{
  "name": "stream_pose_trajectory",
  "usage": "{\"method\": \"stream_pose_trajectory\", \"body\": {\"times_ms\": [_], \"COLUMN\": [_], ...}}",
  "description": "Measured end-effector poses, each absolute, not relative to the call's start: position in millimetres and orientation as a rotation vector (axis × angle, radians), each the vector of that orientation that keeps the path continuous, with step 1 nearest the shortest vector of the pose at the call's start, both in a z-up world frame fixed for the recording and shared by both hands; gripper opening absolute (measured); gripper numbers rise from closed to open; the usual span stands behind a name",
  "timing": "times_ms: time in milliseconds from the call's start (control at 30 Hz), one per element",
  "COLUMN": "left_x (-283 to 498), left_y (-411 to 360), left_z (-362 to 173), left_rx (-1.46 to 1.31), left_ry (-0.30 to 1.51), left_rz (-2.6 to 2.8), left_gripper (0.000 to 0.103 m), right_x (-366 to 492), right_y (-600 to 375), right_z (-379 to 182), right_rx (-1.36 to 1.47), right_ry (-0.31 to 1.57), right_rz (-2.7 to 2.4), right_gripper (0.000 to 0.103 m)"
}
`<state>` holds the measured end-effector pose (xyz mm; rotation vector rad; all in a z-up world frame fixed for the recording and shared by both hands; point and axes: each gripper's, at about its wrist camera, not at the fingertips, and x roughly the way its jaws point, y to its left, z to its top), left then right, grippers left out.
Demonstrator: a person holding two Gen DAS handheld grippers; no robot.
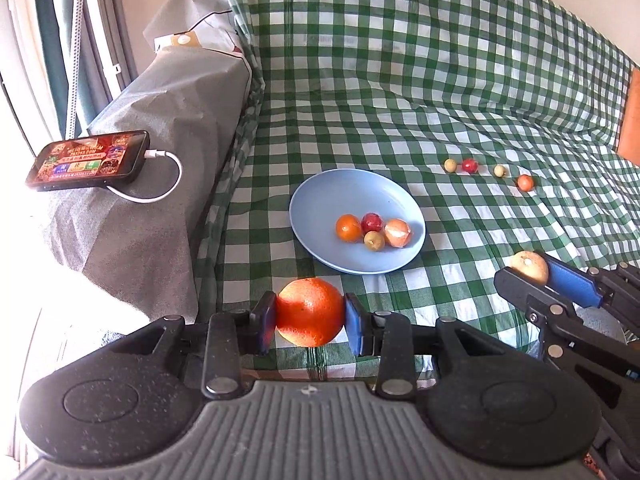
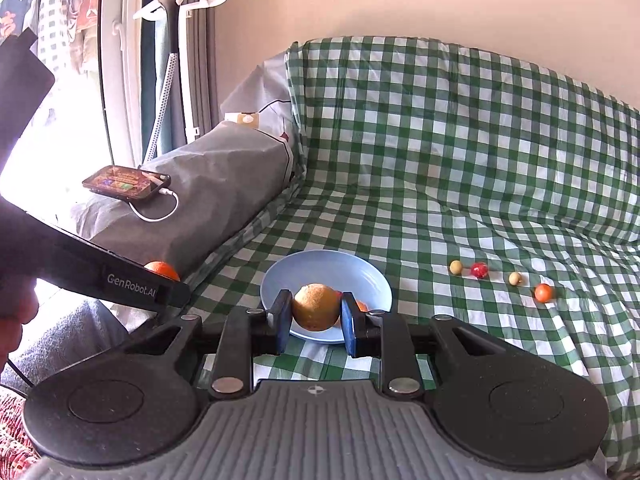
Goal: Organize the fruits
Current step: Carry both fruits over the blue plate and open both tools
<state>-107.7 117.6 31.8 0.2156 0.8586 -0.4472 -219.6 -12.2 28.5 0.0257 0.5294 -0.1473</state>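
My left gripper [image 1: 310, 314] is shut on a big orange [image 1: 310, 312], held just in front of the light blue plate [image 1: 316, 200]. On the plate lie several small fruits: an orange one [image 1: 349, 227], a red one [image 1: 372, 222], a tan one [image 1: 374, 240] and a peach-coloured one [image 1: 397, 233]. My right gripper [image 2: 314, 310] is shut on a yellow-brown fruit [image 2: 316, 307] in front of the plate [image 2: 288, 276]; the same gripper [image 1: 528, 270] shows at the right of the left wrist view. Several small fruits [image 1: 470, 165] lie in a row on the checked cloth, seen again as a row [image 2: 479, 270] in the right wrist view.
Green-and-white checked cloth [image 1: 440, 80] covers the seat and backrest. A grey-covered armrest [image 1: 160, 120] at the left carries a phone [image 1: 88, 164] on a white cable. A garment steamer [image 2: 172, 40] stands by the window. The left gripper's body [image 2: 120, 276] crosses the right wrist view.
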Motion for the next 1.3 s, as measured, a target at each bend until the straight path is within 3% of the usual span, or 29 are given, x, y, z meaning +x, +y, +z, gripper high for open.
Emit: {"method": "stream_pose_trajectory", "body": {"times_ms": [833, 1300], "left_x": [-29.5, 67.6], "left_y": [85.5, 7.2], "left_z": [18.2, -51.7], "left_rx": [0.194, 0.26], "left_ry": [0.874, 0.938], "left_rz": [-0.458, -0.473], "left_gripper": [0.039, 0.039], "right_x": [-156.7, -49.6], "right_y": [-36.4, -84.0], "right_z": [-5.4, -63.4], "right_rx": [-0.002, -0.002], "right_ry": [0.643, 0.748], "right_rz": [-0.154, -0.223], "right_gripper": [0.027, 0.027]}}
